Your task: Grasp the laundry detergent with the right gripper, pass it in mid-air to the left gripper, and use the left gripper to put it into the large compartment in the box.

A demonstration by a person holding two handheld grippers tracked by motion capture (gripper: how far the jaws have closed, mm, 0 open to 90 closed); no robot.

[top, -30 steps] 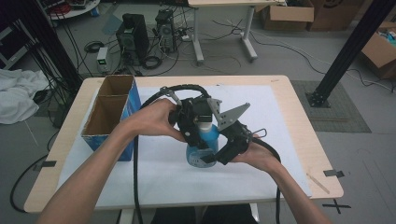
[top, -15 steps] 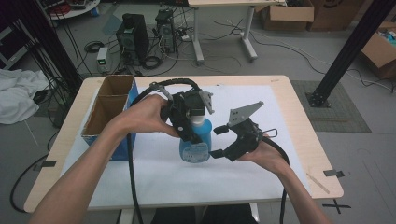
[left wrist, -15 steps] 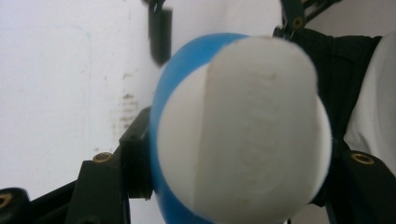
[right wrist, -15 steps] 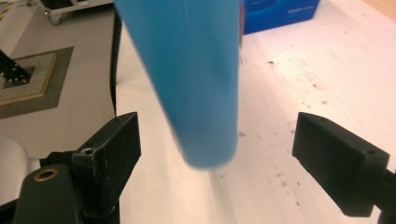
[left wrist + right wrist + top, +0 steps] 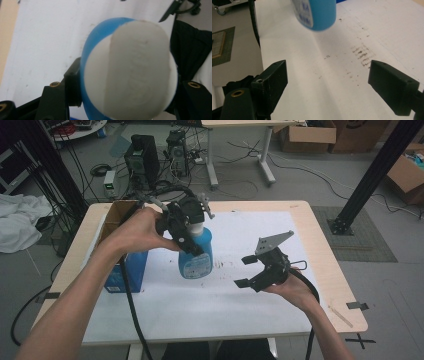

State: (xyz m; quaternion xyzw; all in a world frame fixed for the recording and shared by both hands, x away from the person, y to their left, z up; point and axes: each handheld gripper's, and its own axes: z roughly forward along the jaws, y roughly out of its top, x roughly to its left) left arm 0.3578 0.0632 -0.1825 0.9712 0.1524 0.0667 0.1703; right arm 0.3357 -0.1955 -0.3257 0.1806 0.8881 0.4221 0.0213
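The left claw point(image 5: 186, 227) was pinching the blue spray bottle point(image 5: 196, 255) near its upper part and held it above the white sheet point(image 5: 225, 295) that covers the table point(image 5: 320, 227). From the high view I could not tell whether the base of the bottle touched the sheet; in the right gripper view its lower end seemed to hang a little over the paper. In the left gripper view the bottle point(image 5: 130, 70) sat between the two black jaws, with its white label toward the camera.

The right claw point(image 5: 245, 271) was spread wide and held nothing. Its jaws had just been opening, and nothing stood between them. It was to the right of the bottle and apart from it, low over the sheet. In the right gripper view only the stained paper lay between its jaws, and the bottle point(image 5: 317, 13) was farther off at the top.

A blue cardboard box point(image 5: 122, 265), open at the top, stood on the left part of the table, beside the left hand point(image 5: 137, 230).
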